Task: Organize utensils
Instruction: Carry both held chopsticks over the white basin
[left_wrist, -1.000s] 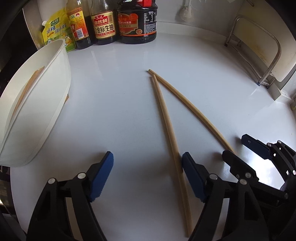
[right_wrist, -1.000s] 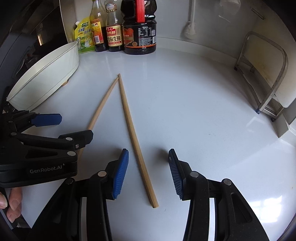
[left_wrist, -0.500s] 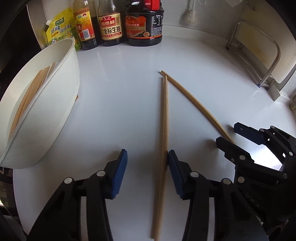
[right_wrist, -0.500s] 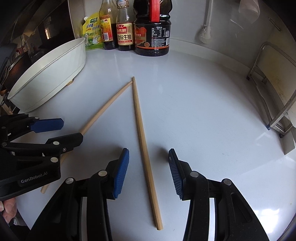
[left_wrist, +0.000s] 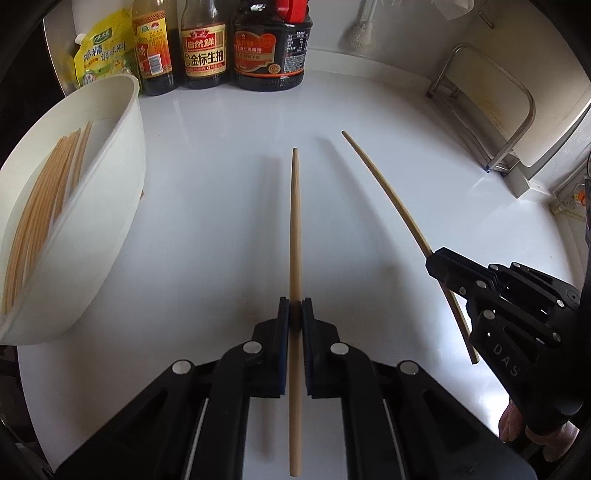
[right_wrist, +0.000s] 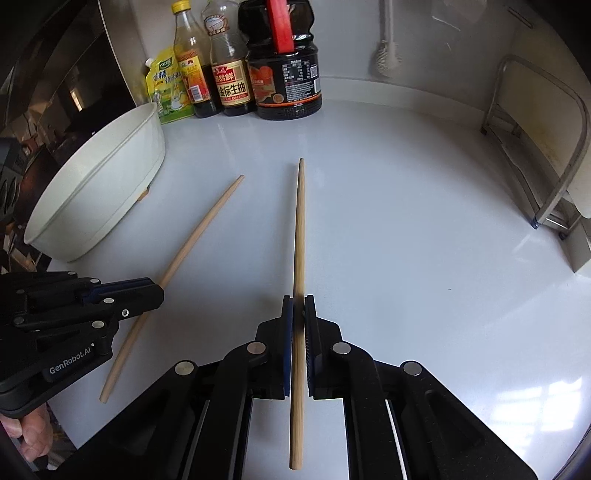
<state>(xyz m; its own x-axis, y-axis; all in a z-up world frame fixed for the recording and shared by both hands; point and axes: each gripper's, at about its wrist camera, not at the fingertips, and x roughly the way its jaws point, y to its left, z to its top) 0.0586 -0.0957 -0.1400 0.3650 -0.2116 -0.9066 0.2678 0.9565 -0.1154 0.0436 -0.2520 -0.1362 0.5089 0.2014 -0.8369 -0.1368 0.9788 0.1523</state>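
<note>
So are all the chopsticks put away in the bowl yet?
Not quite. A bunch of chopsticks already lies in the white bowl. The last two are in hand: the left gripper is shut on one chopstick, and the right gripper on the other chopstick. Both sticks cast shadows on the counter, so they look lifted. What's left is dropping them in the bowl.
</note>
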